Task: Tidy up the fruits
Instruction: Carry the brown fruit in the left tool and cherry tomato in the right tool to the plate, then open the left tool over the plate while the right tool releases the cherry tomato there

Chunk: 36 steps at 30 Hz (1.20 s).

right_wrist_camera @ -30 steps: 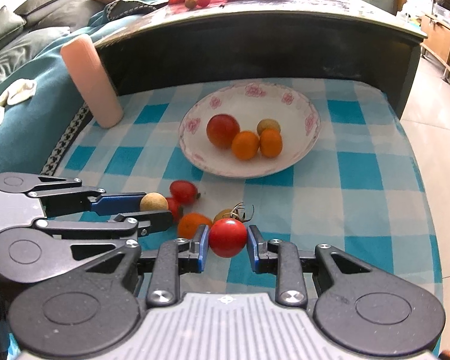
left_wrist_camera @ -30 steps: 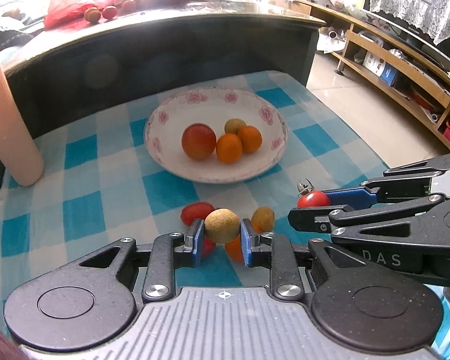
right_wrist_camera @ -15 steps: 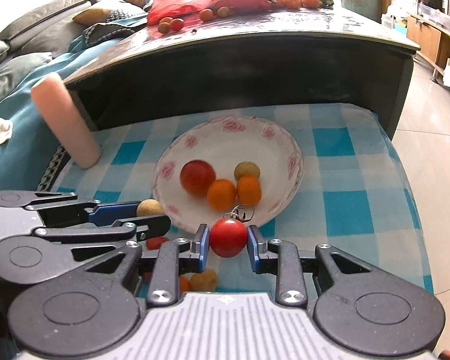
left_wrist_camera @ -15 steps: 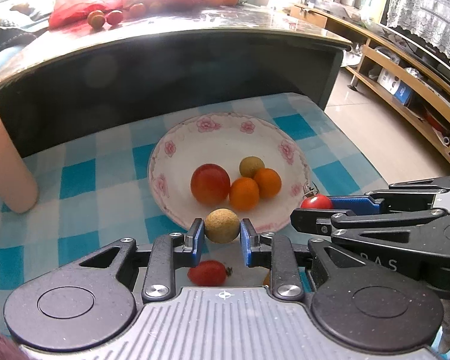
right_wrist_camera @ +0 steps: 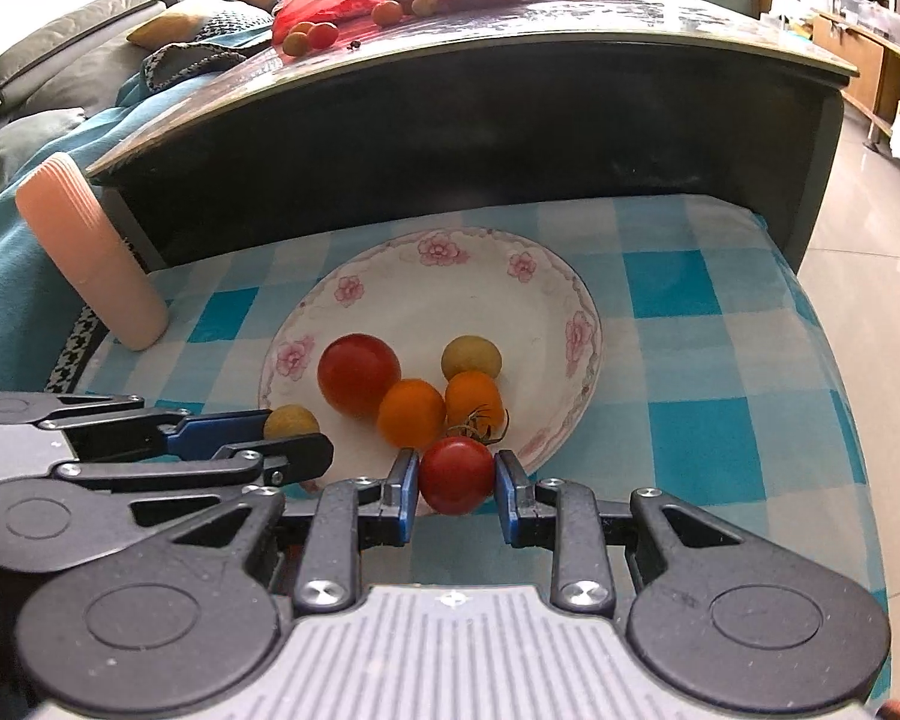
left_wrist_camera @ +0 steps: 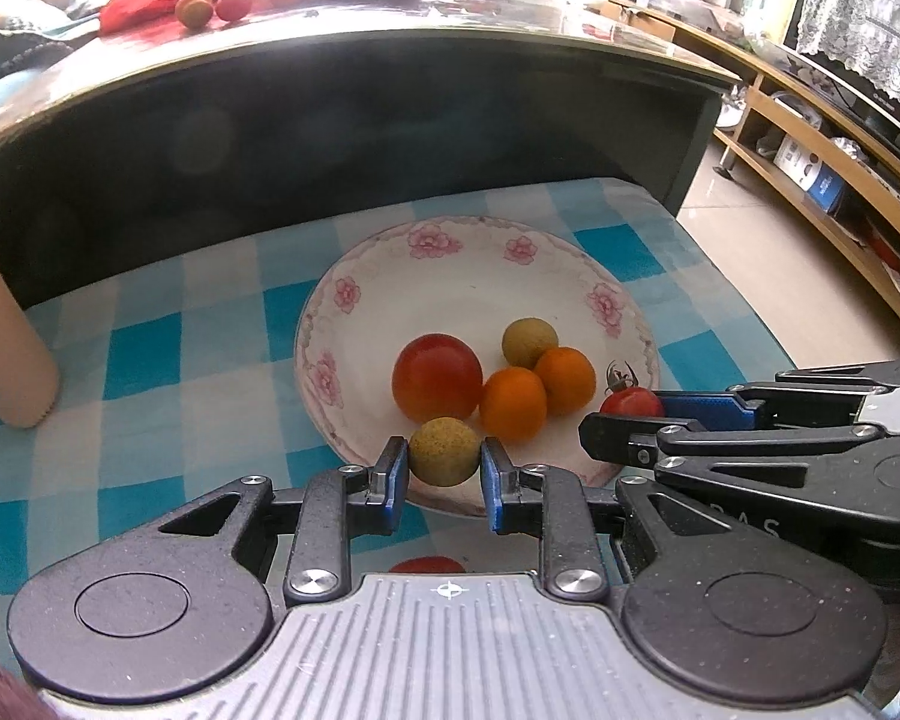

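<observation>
My left gripper (left_wrist_camera: 444,471) is shut on a tan round fruit (left_wrist_camera: 444,451), held over the near rim of the flowered white plate (left_wrist_camera: 468,264). My right gripper (right_wrist_camera: 456,489) is shut on a red cherry tomato (right_wrist_camera: 456,475) with a stem, at the plate's near edge (right_wrist_camera: 540,444). The plate holds a big red tomato (left_wrist_camera: 437,377), two small oranges (left_wrist_camera: 513,403) and a tan fruit (left_wrist_camera: 529,341). In the right wrist view the left gripper (right_wrist_camera: 282,432) shows at left with its fruit (right_wrist_camera: 291,421). In the left wrist view the right gripper's tomato (left_wrist_camera: 631,403) shows at right.
The plate rests on a blue-and-white checked cloth (right_wrist_camera: 690,396). A pink cylinder (right_wrist_camera: 90,252) stands at the left. A dark tabletop (right_wrist_camera: 510,12) behind carries a red bag and more fruit. One red tomato (left_wrist_camera: 427,565) lies on the cloth under the left gripper.
Both grippers have moved forward from the loose fruit on the cloth to the plate's near rim, each still holding its fruit.
</observation>
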Available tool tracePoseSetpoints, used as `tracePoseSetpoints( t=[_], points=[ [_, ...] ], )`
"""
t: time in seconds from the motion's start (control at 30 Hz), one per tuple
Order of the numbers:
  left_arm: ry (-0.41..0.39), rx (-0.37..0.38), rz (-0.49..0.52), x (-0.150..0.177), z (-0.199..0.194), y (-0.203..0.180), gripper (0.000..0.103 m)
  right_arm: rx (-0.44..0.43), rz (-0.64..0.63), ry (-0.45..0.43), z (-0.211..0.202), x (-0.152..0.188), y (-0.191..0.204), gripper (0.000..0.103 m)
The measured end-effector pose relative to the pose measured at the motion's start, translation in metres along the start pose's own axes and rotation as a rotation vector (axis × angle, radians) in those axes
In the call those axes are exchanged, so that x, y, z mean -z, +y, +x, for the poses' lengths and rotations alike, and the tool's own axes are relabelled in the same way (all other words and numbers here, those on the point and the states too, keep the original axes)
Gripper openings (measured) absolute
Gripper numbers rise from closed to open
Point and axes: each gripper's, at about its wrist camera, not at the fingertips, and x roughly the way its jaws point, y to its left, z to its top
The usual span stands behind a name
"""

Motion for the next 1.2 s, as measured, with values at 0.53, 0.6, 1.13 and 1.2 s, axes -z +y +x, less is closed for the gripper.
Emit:
tracePoseSetpoints(
  t=[0.53, 0.6, 1.13, 1.2],
  points=[
    [0.010, -0.011, -0.040, -0.005, 0.015, 0.007, 0.033, 0.023, -0.023, -0.011, 0.019, -0.008, 0.000, 0.042],
    [0.009, -0.016, -0.045, -0.005, 0.014, 0.007, 0.034, 0.022, -0.022, -0.012, 0.020, -0.009, -0.001, 0.042],
    [-0.029, -0.036, -0.068, -0.010, 0.005, 0.012, 0.061, 0.039, 0.018, -0.041, 0.015, -0.016, -0.007, 0.042],
    [-0.030, -0.036, -0.069, -0.010, 0.004, 0.012, 0.063, 0.039, 0.017, -0.046, 0.014, -0.017, -0.006, 0.042]
  ],
)
